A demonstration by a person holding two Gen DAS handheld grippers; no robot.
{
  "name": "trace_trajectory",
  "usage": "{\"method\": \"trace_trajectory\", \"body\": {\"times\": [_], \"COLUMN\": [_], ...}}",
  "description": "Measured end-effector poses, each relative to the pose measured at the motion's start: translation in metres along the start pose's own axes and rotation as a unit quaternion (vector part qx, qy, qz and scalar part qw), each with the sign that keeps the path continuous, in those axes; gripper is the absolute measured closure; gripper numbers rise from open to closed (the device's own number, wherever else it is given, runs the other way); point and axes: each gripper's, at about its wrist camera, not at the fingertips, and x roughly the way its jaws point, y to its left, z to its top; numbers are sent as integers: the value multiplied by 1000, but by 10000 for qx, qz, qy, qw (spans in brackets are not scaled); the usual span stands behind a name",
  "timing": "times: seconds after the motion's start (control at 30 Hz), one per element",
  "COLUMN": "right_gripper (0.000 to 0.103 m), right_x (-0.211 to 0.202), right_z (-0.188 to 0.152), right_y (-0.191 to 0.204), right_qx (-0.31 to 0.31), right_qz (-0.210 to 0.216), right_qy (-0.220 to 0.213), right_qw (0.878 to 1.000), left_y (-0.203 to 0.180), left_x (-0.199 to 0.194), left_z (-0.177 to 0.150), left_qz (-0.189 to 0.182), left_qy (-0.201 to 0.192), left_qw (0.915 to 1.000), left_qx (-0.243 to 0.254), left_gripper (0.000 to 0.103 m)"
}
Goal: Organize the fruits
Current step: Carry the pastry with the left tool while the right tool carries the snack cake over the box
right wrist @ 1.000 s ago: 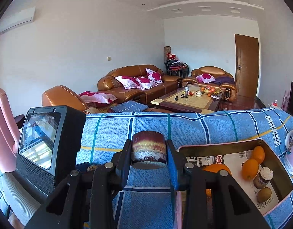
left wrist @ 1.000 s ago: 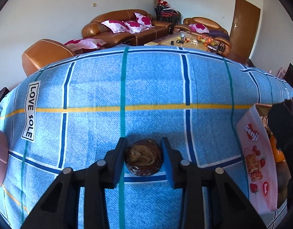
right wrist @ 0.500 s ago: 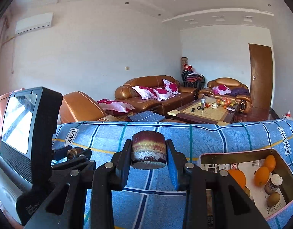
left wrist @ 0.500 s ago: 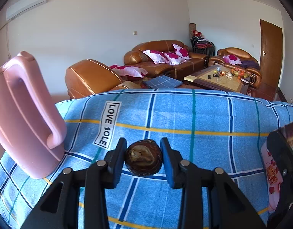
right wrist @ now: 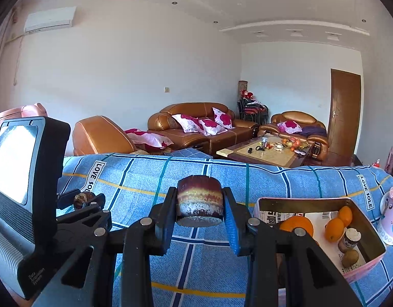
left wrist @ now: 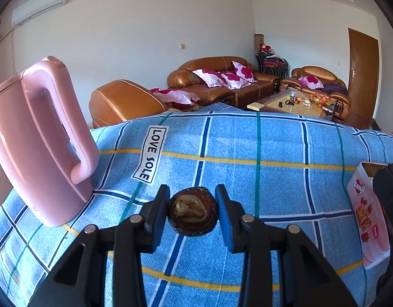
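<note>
In the left wrist view my left gripper [left wrist: 192, 204] is shut on a dark brown round fruit piece [left wrist: 192, 217] with a cream swirl on its face, held over the blue checked cloth [left wrist: 273, 148]. The right wrist view has my right gripper [right wrist: 199, 206] shut on a dark red cylinder-shaped fruit piece [right wrist: 199, 199] with yellow bands and a grey base. To its right lies a pink box [right wrist: 298, 200] holding oranges [right wrist: 334, 226], a kiwi [right wrist: 350, 258] and a small brown piece with a white top [right wrist: 350, 238]. The left gripper [right wrist: 81, 199] also shows at the left of this view.
A pink kettle [left wrist: 35, 140] stands on the cloth to the left of my left gripper. A pink cup [right wrist: 392, 215] stands right of the box. The box side [left wrist: 368, 217] shows at the right of the left wrist view. Brown sofas and a coffee table lie beyond the table's far edge.
Both views have swung left: the kettle has come into the left wrist view and the box has slid toward the right edge. Both grippers keep the same hold.
</note>
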Motion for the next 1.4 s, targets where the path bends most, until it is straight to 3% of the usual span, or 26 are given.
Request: {"method": "trace_trajectory", "body": {"times": [1.4], "right_gripper": [66], "right_x": [-30], "right_z": [-6], "right_y": [-21], "right_qx": [98], "right_qz": [-193], "right_qy": [120], "right_qw": [9997], "left_y": [-39], "left_x": [-50], "left_z": [-24], "left_qz": [-389], "left_qy": [-211], "left_qw": [9990], "left_qx": [84], "left_gripper": [65]}}
